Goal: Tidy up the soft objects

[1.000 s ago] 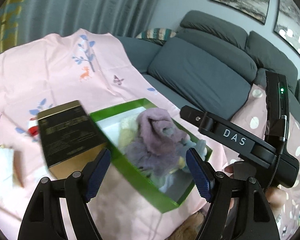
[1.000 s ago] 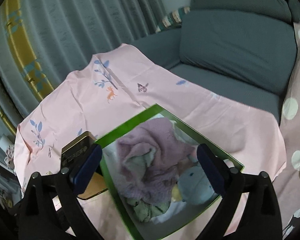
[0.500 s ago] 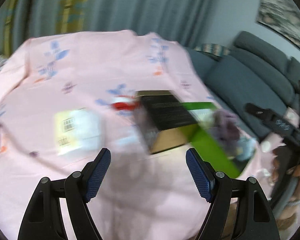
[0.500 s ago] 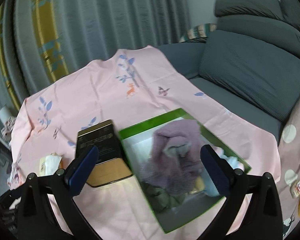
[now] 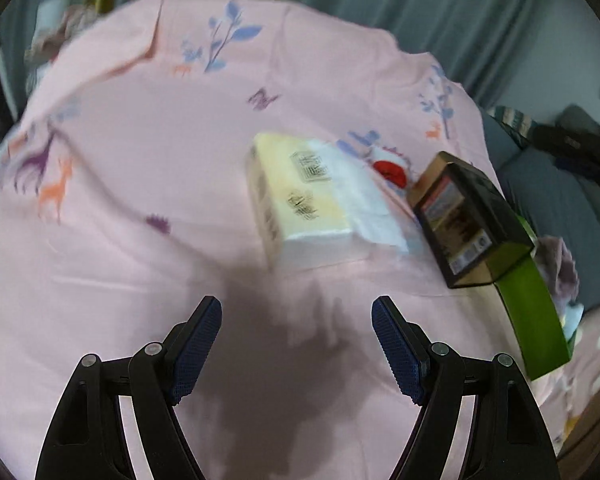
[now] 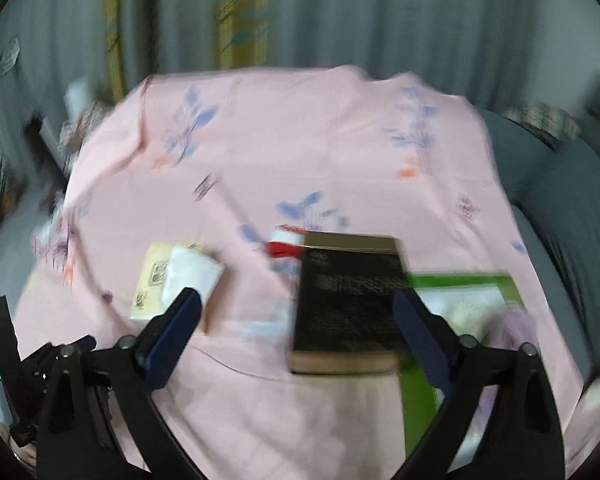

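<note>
A pink cloth (image 5: 148, 168) printed with blue leaves, deer and butterflies covers the whole tabletop, with grey-blue curtains (image 6: 340, 12) hanging behind it and a grey sofa (image 6: 572, 208) along its right side. On the cloth, toward the right, sits a green box (image 5: 532, 312) with a white inside, and the soft objects lie in it: a lilac fluffy cloth (image 5: 562, 264) is heaped at its top, with a pale blue soft thing (image 5: 572, 316) just beside it, both blurred. A black and gold box (image 6: 352, 300) lies flat against the green box's left wall, touching it. Left of that, apart from it, lies a pale yellow tissue pack (image 5: 300, 200) with white tissue spilling from its right side and dark barcode-like print on top. Between the tissue pack and the black box, at their far ends, rests a small red and white item (image 5: 390, 168), too blurred to identify. The left gripper (image 5: 296, 344) hovers above bare cloth just short of the tissue pack, its jaws held well apart with nothing between them. The right gripper (image 6: 296, 332) hangs over the near end of the black box, its jaws wide but closing, pressing on nothing.
</note>
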Available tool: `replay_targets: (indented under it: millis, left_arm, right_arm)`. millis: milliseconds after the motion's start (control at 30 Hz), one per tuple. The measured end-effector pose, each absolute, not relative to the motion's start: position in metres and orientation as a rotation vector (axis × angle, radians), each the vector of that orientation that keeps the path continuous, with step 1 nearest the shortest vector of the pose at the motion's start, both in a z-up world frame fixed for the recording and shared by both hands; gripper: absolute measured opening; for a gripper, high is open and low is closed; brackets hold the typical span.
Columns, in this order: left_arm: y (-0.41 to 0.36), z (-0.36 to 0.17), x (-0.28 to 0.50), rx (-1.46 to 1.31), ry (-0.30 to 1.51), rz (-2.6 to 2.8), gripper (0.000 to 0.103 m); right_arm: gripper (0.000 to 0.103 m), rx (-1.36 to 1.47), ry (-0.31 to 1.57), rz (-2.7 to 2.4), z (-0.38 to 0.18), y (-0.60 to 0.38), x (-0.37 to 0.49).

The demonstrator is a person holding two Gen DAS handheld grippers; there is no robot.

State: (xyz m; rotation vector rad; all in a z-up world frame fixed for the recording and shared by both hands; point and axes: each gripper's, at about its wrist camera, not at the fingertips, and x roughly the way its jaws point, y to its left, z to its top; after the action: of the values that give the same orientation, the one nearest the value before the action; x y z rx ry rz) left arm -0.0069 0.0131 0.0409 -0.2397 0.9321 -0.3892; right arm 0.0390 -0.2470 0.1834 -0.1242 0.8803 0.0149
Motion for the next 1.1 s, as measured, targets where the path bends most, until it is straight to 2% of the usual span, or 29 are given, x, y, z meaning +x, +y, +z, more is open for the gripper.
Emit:
replay_targets:
  millis: [133,267,400,533,633,767,900,1100]
  left_arm:
    - [0.026,0.037,-0.002,-0.303,0.969,-0.407,0.078]
    - [0.039,0.041,0.000,-0.314,0.948,-0.359,0.078]
    - [0.055,0.034,0.010,-0.433,0.994,-0.424,0.078]
    - [0.058,0.032,0.016,-0.397,1.000,-0.355,0.078]
    - [0.059,0.028,0.019,-0.412,1.040,-0.384,0.078]
    - [0.059,0.027,0.021,-0.410,1.048,-0.381,0.078]
    - [0.059,0.029,0.021,-0.413,1.037,-0.370,0.078]
    - [0.059,0.036,0.014,-0.415,1.018,-0.387,0.078]
  right_arm:
    - [0.072,-0.189,1.107,0.017,0.151,-0.215,0.132]
    - [0.065,-0.198,1.250,-0.075,0.111,-0.213,0.199]
    - [0.058,-0.220,1.319,-0.143,0.073,-0.215,0.237]
    - [0.044,-0.209,1.387,-0.205,0.041,-0.225,0.262]
    - [0.043,-0.220,1.350,-0.233,0.034,-0.236,0.266]
    - [0.031,-0.191,1.320,-0.198,0.039,-0.239,0.261]
    - [0.029,-0.106,1.269,-0.143,0.065,-0.238,0.248]
    - [0.029,-0.045,1.096,0.076,0.145,-0.211,0.179]
